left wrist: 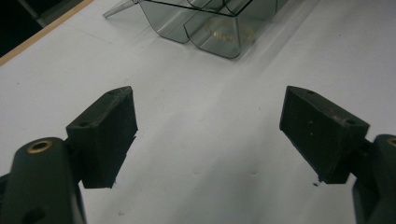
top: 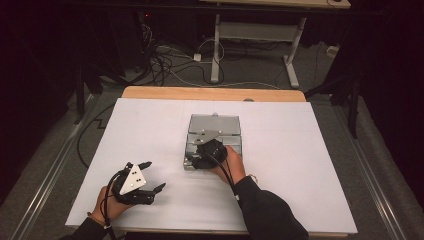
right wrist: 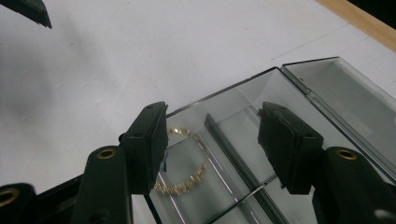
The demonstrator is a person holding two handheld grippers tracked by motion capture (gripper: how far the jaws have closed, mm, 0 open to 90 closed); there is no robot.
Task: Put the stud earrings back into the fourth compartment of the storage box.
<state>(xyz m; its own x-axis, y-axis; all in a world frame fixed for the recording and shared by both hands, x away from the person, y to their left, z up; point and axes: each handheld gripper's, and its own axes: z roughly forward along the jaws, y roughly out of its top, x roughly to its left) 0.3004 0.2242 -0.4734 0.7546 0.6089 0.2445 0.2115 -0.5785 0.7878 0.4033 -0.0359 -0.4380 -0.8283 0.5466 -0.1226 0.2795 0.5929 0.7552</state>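
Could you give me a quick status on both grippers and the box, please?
Left gripper open, resting on the sheet, nothing between jaws. Right gripper open above the clear box, lid open. Gold chain lies in one compartment. Nothing in the way.

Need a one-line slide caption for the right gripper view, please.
Right gripper, jaws open, poised over a clear compartment box with its lid open and a gold chain inside.
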